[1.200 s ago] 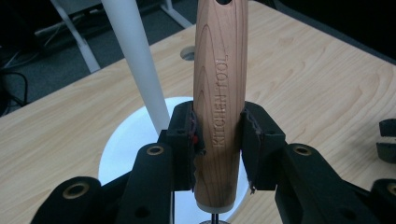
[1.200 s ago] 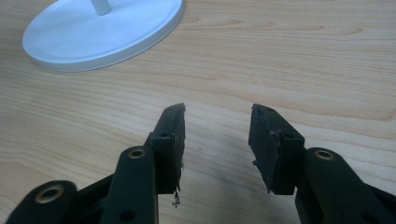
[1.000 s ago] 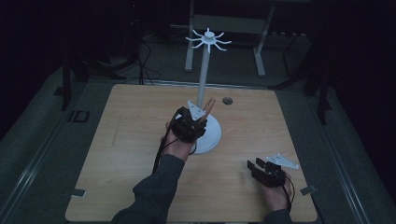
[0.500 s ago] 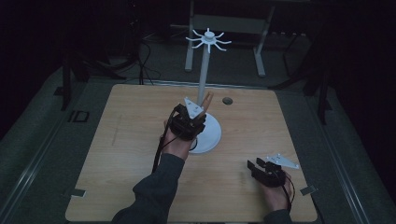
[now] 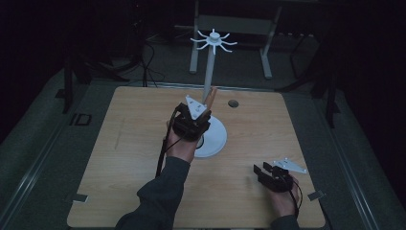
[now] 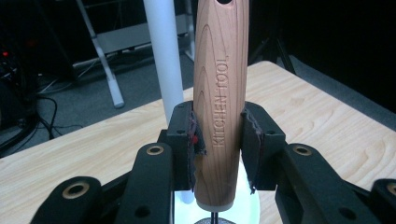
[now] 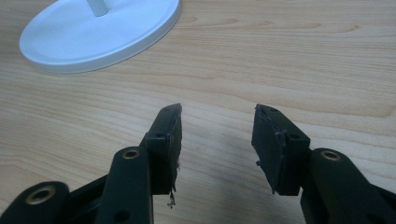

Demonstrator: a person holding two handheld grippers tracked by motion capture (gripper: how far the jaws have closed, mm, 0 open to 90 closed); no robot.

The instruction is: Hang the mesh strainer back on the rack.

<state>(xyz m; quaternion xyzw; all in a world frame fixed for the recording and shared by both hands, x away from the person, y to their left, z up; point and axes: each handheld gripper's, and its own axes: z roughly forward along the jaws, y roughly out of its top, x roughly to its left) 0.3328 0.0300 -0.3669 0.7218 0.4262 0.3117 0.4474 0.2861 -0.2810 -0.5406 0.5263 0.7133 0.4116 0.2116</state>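
While the left gripper clamps the wooden handle upright beside the stand, the right gripper, nearer the person, has just been opening, empty.

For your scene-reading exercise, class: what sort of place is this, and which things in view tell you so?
Probably a lab or recording studio, not a kitchen. A lone wooden table stands in a dark room, cables trail over the floor behind it, and a person works with hand-held tongs, the left tongs holding a wooden kitchen tool.
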